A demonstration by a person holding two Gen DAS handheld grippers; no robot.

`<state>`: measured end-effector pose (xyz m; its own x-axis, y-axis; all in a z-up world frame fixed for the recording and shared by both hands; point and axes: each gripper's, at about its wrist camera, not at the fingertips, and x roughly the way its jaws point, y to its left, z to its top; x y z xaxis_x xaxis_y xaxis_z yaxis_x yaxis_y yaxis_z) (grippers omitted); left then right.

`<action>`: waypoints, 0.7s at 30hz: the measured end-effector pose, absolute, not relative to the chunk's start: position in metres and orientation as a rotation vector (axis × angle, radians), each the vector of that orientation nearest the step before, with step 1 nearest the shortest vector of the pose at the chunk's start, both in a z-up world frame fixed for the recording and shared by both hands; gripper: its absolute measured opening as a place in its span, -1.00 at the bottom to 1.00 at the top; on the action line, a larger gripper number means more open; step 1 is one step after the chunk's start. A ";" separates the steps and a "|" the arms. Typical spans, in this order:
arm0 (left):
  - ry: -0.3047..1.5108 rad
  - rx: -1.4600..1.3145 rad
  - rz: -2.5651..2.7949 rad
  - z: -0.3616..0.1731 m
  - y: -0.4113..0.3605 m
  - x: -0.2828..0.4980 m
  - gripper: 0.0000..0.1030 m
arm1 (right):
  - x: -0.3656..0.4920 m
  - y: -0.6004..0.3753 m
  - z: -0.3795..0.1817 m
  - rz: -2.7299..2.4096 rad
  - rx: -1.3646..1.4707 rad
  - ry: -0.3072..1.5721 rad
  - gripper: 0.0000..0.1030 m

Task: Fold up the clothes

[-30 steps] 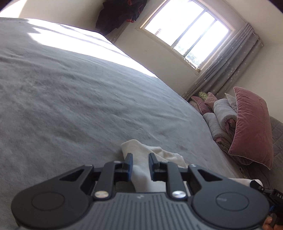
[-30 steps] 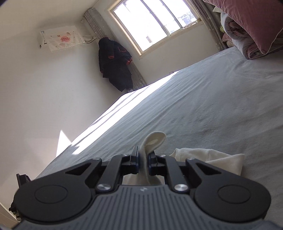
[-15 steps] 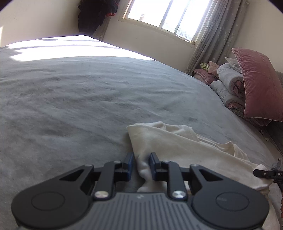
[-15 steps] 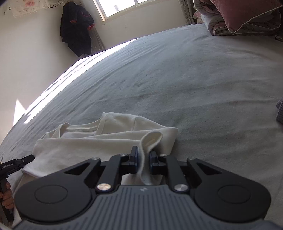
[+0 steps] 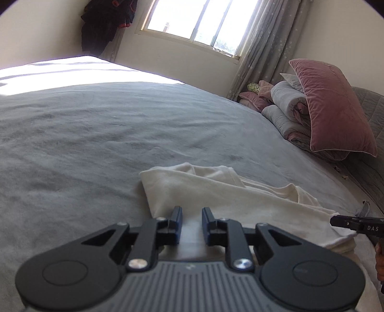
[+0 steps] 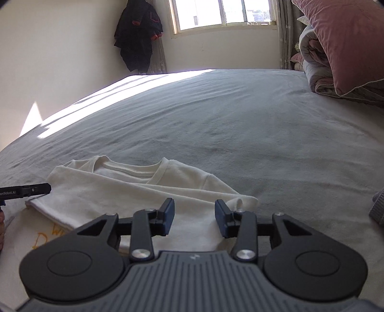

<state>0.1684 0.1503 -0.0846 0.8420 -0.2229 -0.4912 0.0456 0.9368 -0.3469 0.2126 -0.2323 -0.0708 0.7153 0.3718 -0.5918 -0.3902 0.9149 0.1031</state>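
A cream T-shirt (image 6: pixel 134 192) lies folded on the grey bed (image 6: pixel 240 124), neckline toward the far side. It also shows in the left wrist view (image 5: pixel 228 194). My right gripper (image 6: pixel 194 216) is open and empty, just above the shirt's near right corner. My left gripper (image 5: pixel 191 222) is slightly open and empty over the shirt's near left part. The tip of the left gripper shows at the left edge of the right wrist view (image 6: pixel 28 189); the right gripper's tip shows at the right edge of the left wrist view (image 5: pixel 355 223).
Pink pillows (image 5: pixel 333 110) and rolled grey quilts (image 5: pixel 285 108) are stacked at the head of the bed on the right. A dark coat (image 6: pixel 136 33) hangs by the window (image 6: pixel 223 12). A grey cloth edge (image 6: pixel 378 206) lies at the far right.
Both grippers lowered the shirt onto the bed and let go of it. The right jaws opened wide; the left opened slightly. The shirt now lies flat, folded over.
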 end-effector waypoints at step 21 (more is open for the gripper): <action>0.542 -0.454 -0.170 -0.073 0.152 0.165 -0.64 | 0.199 -0.227 -0.058 0.402 0.037 0.682 -0.08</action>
